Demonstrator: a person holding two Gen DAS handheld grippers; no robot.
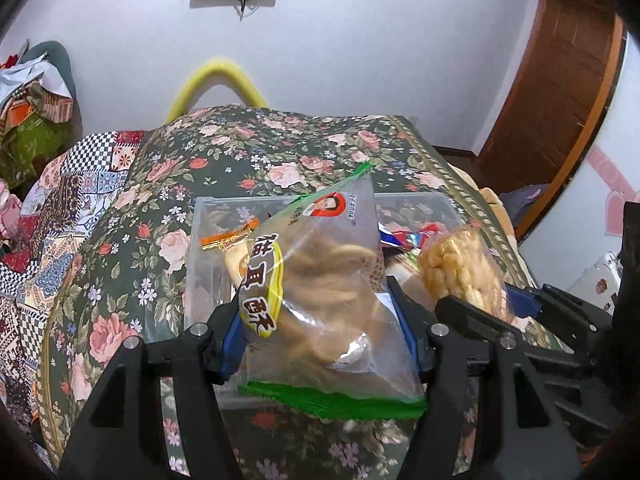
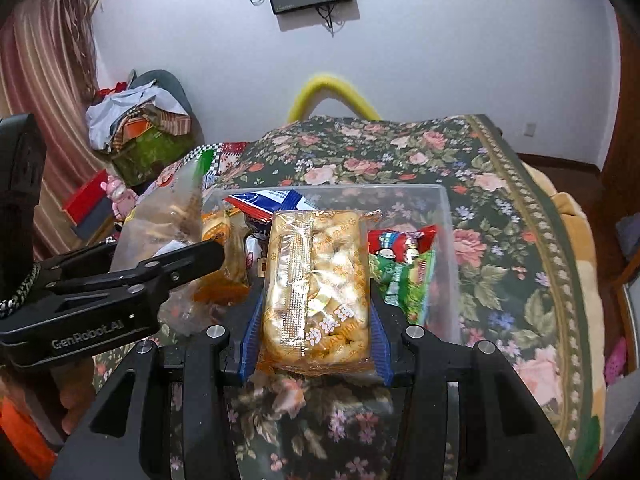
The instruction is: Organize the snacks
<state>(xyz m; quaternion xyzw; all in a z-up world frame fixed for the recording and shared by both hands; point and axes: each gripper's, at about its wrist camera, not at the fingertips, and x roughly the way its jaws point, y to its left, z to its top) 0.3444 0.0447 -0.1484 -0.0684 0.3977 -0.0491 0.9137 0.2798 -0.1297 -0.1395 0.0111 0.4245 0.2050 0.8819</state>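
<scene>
Snacks are partly sorted: several packets already lie in the clear bin (image 2: pixel 446 216) on the floral table (image 2: pixel 500 240). Left gripper (image 1: pixel 320 320) clamps a green-edged crisp bag (image 1: pixel 320 280) at the bin's 7 o'clock; right gripper (image 2: pixel 314 320) clamps a sachima pack (image 2: pixel 316 280) at 6 o'clock, both still unplaced.

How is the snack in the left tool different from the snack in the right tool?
The left tool holds a green-edged bag of brown, curly crisps; the right tool holds an orange-trimmed pack of one pale yellow, puffy block. Both wrappers are see-through, both gripped over the clear box.
</scene>
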